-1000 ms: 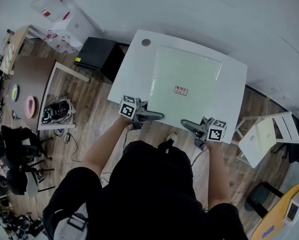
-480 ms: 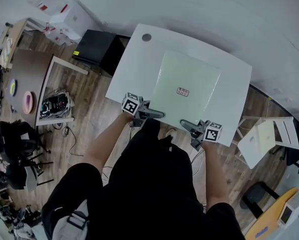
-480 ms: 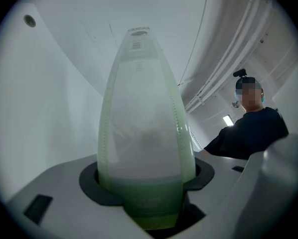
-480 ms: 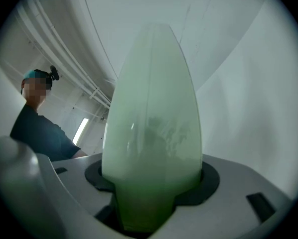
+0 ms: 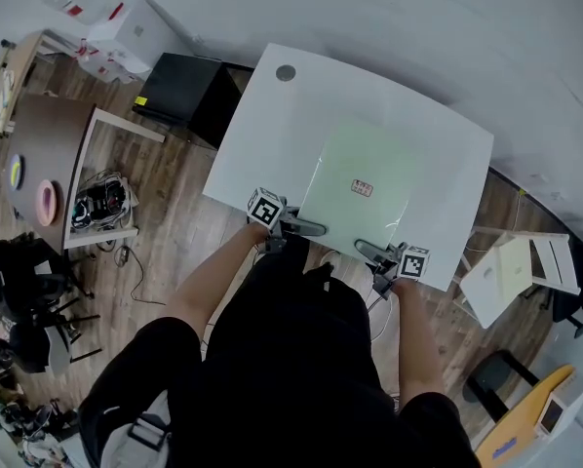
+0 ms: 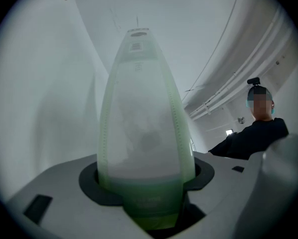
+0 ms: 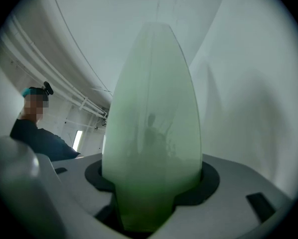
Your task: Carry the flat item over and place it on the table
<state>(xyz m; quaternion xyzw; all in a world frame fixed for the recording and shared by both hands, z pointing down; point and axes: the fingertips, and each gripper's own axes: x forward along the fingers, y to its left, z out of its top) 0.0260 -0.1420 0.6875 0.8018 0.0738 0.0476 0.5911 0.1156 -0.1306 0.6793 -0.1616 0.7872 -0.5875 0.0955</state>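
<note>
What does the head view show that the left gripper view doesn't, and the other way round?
Only the head view shows the right gripper, the black cabinet and the wooden floor. Only the left gripper view shows a person in dark clothing. Both show the left gripper clamped on the pale green sheet over the white table.

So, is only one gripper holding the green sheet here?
No, the left gripper and the right gripper each have their jaws closed on the near edge of the green sheet.
</note>
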